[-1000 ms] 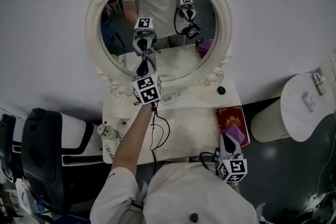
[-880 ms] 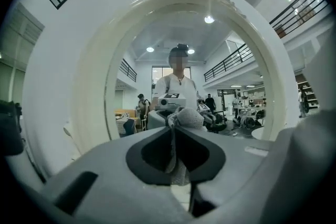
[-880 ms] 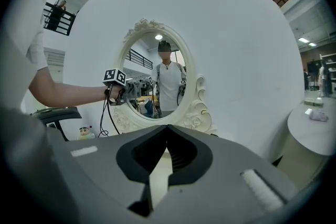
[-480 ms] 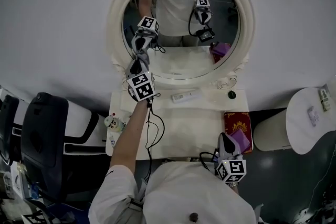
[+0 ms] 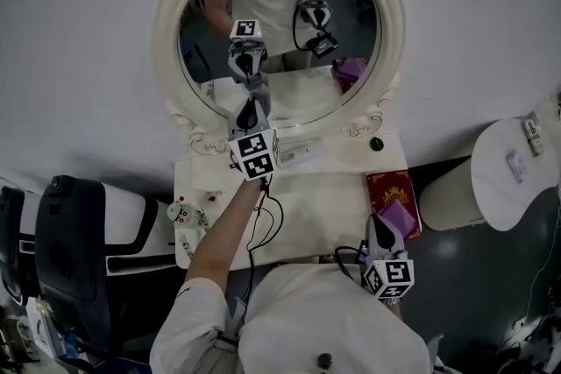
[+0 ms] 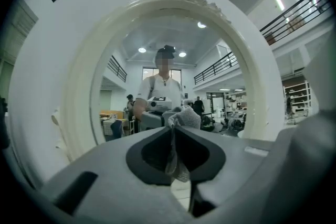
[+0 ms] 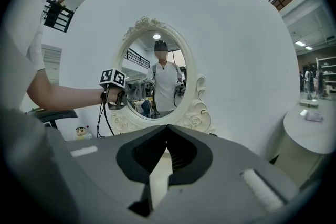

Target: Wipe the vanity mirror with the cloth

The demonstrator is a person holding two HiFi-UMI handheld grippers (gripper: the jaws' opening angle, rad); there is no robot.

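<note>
Left claw [image 6: 172, 128] pinches the cloth [image 6: 185, 117]. Cloth end appears to touch the lower-middle glass of the mirror [image 5: 351, 31]. Wipe judged under way. No smears visible, so the share cleaned cannot be told; upper glass and rim edges probably left. Right claw [image 7: 167, 131] pressed together, empty, low at the desk [image 5: 324, 206] front. Remote [image 5: 294, 156] lies at the mirror's foot, just beside the left claw, and does not block the glass.

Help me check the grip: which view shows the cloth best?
The left gripper view: the cloth hangs pinched between the left gripper's shut jaws, its bunched end at the mirror. The head view shows only a small grey wad at the glass; the right gripper view shows it tiny and far off.
</note>
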